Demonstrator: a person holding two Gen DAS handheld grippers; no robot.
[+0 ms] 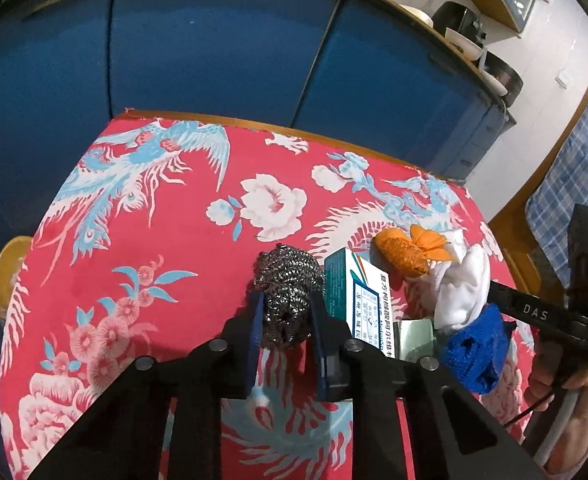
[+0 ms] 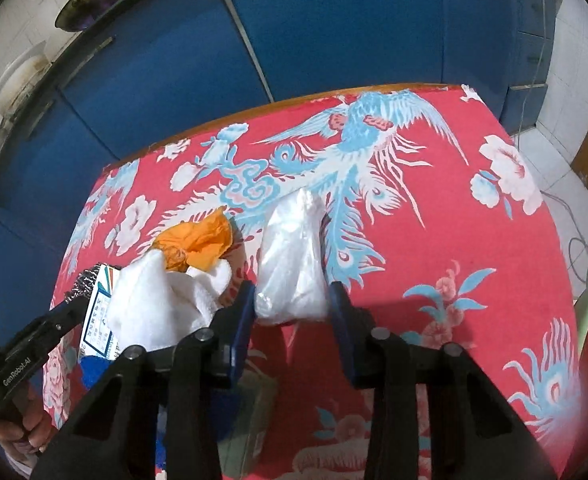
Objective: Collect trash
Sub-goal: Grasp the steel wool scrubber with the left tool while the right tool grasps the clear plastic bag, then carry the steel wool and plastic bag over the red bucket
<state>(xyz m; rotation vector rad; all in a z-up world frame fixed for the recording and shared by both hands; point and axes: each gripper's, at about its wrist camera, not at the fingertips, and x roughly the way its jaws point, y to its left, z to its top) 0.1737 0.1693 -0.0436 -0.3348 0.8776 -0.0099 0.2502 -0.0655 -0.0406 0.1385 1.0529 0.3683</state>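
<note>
The left gripper [image 1: 285,316] squeezed the springy steel scrubber [image 1: 288,286] at lower middle. The right gripper [image 2: 290,306] hugged a soft, slippery plastic bag [image 2: 294,256]; its low middle looked best to pinch.

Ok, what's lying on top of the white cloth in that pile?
A crumpled orange piece sits on the white cloth's far edge. The cloth leans against a printed box, hiding its right part. A blue mesh shows beside it; what lies beneath the cloth is covered.

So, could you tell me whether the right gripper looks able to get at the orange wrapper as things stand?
Probably not right away: the right gripper has a white plastic bag between its pads, and the orange wrapper lies to its left, partly under white cloth.
</note>
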